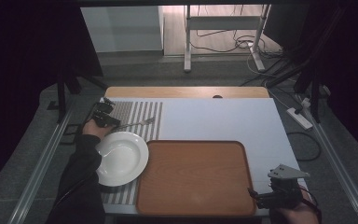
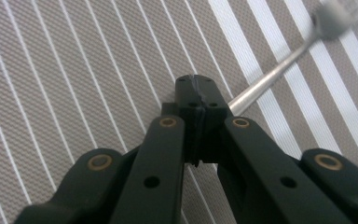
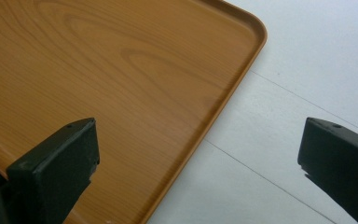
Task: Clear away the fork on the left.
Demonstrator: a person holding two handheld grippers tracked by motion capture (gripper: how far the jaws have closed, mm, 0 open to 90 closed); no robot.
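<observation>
Left gripper [image 2: 196,100] clenched on fork [image 1: 137,123] handle over striped placemat [image 1: 135,109]; I saw fork axis running rightward, plate [image 1: 121,158] just below. Right gripper [image 3: 198,154] released, idle beside tray [image 1: 196,177], farther.

A placemat [image 1: 135,114] is lying along the left side of the table [image 1: 223,116]. A fork [image 1: 137,123] is resting on the placemat's far part, behind a plate [image 1: 121,158] sitting on its near part. A tray [image 1: 196,179] is lying just right of the plate. The left gripper [image 1: 106,116] is closing on the fork's handle [image 2: 261,86]; the right gripper [image 1: 277,196] is hanging over the tray's near right corner.
</observation>
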